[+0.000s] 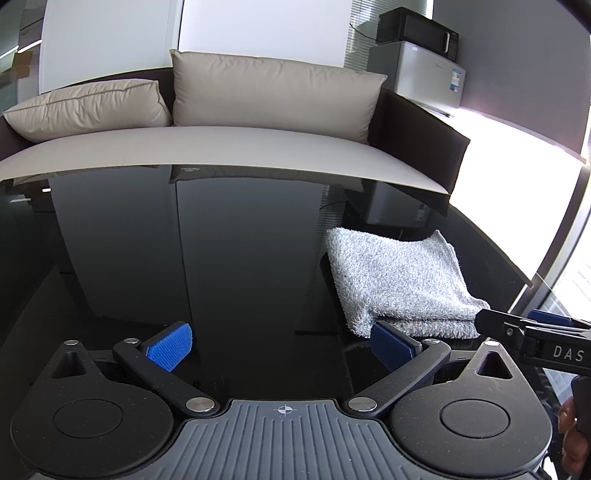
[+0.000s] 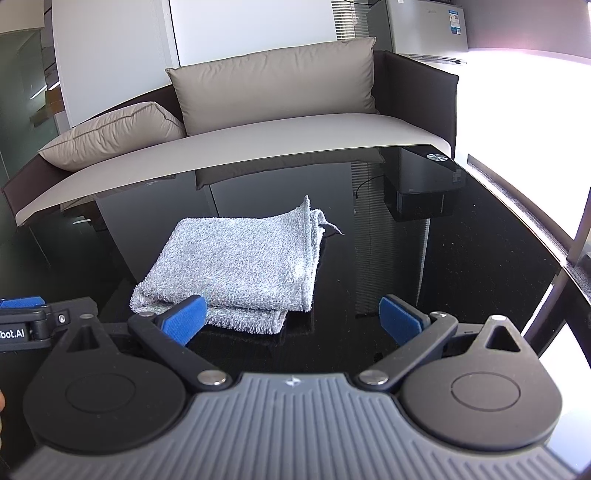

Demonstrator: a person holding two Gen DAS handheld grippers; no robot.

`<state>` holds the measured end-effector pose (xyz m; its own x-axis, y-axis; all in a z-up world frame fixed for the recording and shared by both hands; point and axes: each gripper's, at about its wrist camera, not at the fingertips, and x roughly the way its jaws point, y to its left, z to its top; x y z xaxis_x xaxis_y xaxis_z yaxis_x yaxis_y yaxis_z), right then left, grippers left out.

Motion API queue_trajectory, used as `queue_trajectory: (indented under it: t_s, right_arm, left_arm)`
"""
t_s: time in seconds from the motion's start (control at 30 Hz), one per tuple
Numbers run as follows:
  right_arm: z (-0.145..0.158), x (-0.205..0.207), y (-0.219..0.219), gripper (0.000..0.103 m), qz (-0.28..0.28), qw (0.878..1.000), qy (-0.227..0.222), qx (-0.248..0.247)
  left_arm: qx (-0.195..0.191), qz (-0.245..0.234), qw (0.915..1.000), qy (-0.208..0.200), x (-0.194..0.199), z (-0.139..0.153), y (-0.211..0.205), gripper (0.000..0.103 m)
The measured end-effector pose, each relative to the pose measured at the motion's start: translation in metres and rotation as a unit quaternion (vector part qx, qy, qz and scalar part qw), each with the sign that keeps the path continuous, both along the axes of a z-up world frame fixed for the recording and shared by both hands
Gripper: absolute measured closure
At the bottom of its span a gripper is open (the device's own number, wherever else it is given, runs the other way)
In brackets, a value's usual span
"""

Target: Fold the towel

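Observation:
A grey terry towel [image 1: 402, 280] lies folded in layers on the glossy black table [image 1: 221, 258]; in the right wrist view the towel [image 2: 243, 266] sits just ahead and left of centre, with a loose thread at its far corner. My left gripper [image 1: 282, 345] stands open over bare table, its right pad just short of the towel's near left corner. My right gripper [image 2: 293, 321] is open too, its left pad at the towel's near edge, nothing between the fingers. The right gripper's body shows at the left view's right edge.
A sofa [image 2: 295, 129] with beige cushions runs along the table's far edge. A small fridge [image 1: 424, 70] with a microwave [image 1: 417, 29] on top stands at the back right. The table [image 2: 461, 258] ends at the right beside a bright window. A hand [image 1: 570, 435] holds the right gripper.

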<state>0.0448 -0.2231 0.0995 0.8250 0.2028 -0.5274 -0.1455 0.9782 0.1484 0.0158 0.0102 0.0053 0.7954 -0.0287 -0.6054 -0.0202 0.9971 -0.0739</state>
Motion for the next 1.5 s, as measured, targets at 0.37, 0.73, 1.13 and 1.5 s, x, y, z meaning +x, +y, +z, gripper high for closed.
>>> queue_trajectory:
  t_s: [0.37,0.73,1.13,1.5]
  right_arm:
    - [0.001,-0.018,-0.001,0.001,0.000,1.000,-0.006,-0.003]
    - [0.004,-0.041,-0.003,0.001,-0.002,1.000,-0.012,-0.001]
    - [0.006,-0.064,-0.004,0.001,-0.005,1.000,-0.021,-0.005]
    - [0.008,-0.081,-0.003,0.001,-0.002,1.000,-0.029,-0.011]
  left_arm:
    - [0.010,-0.009,0.9999,-0.006,-0.017,0.000,-0.008,0.001]
    - [0.010,-0.008,0.9998,-0.012,-0.038,0.001,-0.008,0.001]
    - [0.014,-0.016,0.9997,-0.016,-0.056,0.002,-0.011,0.001]
    - [0.019,-0.019,0.9995,-0.019,-0.071,0.002,-0.012,0.001]
